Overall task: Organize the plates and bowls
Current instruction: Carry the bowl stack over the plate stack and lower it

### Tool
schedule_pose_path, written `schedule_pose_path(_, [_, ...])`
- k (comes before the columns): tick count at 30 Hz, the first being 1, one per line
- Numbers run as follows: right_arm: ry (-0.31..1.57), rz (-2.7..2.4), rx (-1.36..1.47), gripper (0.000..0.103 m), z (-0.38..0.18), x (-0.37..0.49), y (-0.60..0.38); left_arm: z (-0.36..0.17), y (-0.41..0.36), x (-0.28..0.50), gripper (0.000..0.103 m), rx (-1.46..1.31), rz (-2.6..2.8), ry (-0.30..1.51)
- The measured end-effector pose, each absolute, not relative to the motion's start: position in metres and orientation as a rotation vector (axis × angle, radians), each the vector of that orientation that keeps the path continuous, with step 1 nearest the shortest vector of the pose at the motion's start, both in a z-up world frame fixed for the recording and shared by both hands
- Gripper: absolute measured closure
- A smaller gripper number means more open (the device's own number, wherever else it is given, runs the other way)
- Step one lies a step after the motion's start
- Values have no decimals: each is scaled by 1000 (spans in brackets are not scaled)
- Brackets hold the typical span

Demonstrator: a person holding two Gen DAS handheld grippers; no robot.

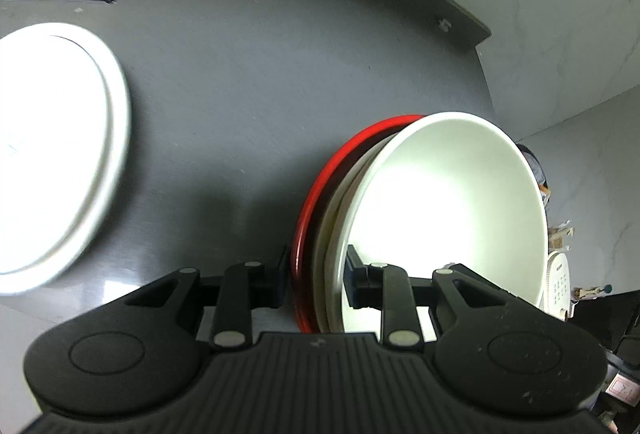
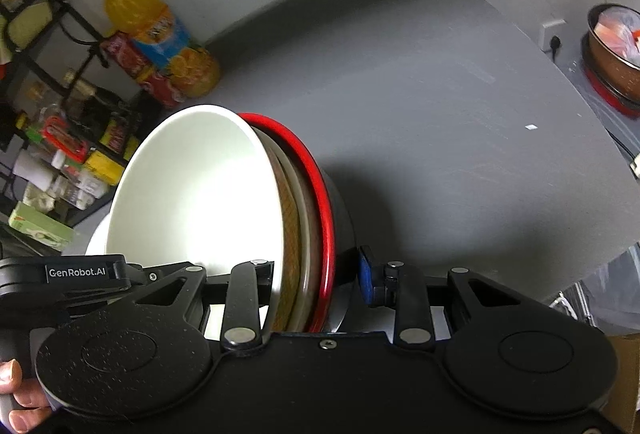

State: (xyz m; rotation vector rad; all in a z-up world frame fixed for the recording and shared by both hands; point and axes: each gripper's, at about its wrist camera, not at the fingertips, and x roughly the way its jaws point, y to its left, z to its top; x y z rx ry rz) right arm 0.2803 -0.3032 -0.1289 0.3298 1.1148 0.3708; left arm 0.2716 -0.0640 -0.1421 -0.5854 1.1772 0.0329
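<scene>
Both wrist cameras look down along their fingers, close over the grey counter [image 1: 240,81]. They share the nested bowls [image 1: 448,201] from opposite sides.

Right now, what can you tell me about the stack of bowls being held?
The stack of bowls is nested: a glossy white bowl innermost, beige patterned ones behind it, and a red-rimmed bowl with a dark outside outermost. It looks ceramic and is held above the grey counter. The left tool clamps one side of the rims; the right tool straddles the opposite side.
</scene>
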Motion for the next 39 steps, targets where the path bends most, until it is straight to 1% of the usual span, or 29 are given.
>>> schedule_pose_path(8, [1093,419,357,72,-109,276,-261,-104,-16,256,77,-561,52,1121])
schedule_pose_path(17, [1103,472,363,72,-101,269,-208,-86,36,244,77,-564,98,1090])
schedule_pose_path(26, [1114,495,376,72,-105,264,-169,-83,82,234,77,-553,135,1080])
schedule_pose_path(39, [1127,542,350,72,-114,269,-110,-97,144,229,77,-603,178,1087])
